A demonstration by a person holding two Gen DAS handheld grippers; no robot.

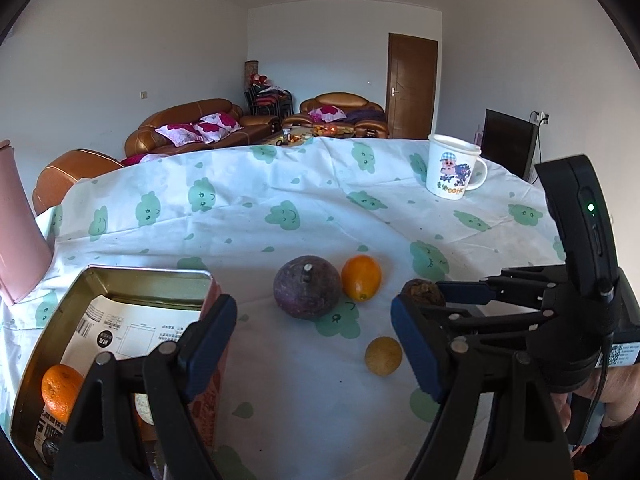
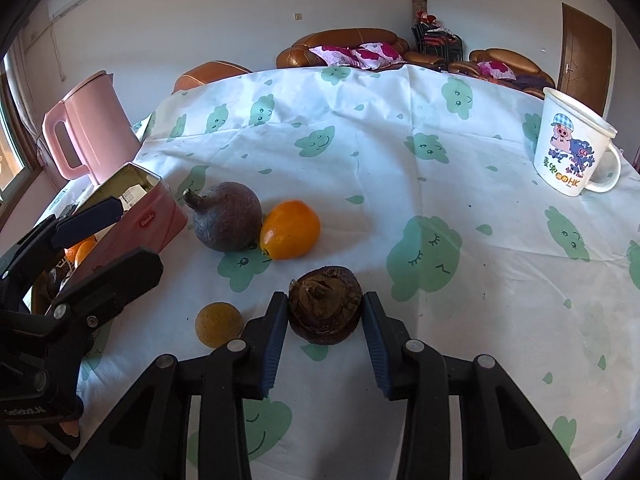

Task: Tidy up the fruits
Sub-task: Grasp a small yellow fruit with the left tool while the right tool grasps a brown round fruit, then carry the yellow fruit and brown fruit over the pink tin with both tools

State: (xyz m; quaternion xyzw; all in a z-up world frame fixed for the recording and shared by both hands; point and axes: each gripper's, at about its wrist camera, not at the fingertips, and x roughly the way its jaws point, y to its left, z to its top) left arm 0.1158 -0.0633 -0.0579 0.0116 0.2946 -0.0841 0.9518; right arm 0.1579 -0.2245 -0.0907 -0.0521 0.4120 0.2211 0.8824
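A wrinkled brown fruit [image 2: 326, 306] lies on the cloud-print tablecloth, and my right gripper [image 2: 325, 334] is shut on it, a blue pad against each side. In the left wrist view this fruit [image 1: 422, 290] shows just beyond the right gripper [image 1: 444, 298]. My left gripper [image 1: 316, 344] is open with nothing held; its left finger hangs over the open pink tin [image 1: 120, 276]. A tangerine [image 1: 60, 392] and a printed sheet lie in the tin. A small yellow fruit [image 1: 383, 355] lies near the left gripper's right finger. A purple fruit [image 1: 307, 286] touches an orange fruit [image 1: 361, 277] farther back.
A white cartoon mug [image 2: 572, 148] stands at the far right of the table. A pink kettle [image 2: 88, 128] stands behind the tin [image 2: 152, 216] at the left edge. Brown sofas lie beyond the table's far edge. A person's hand [image 1: 616, 388] grips the right tool.
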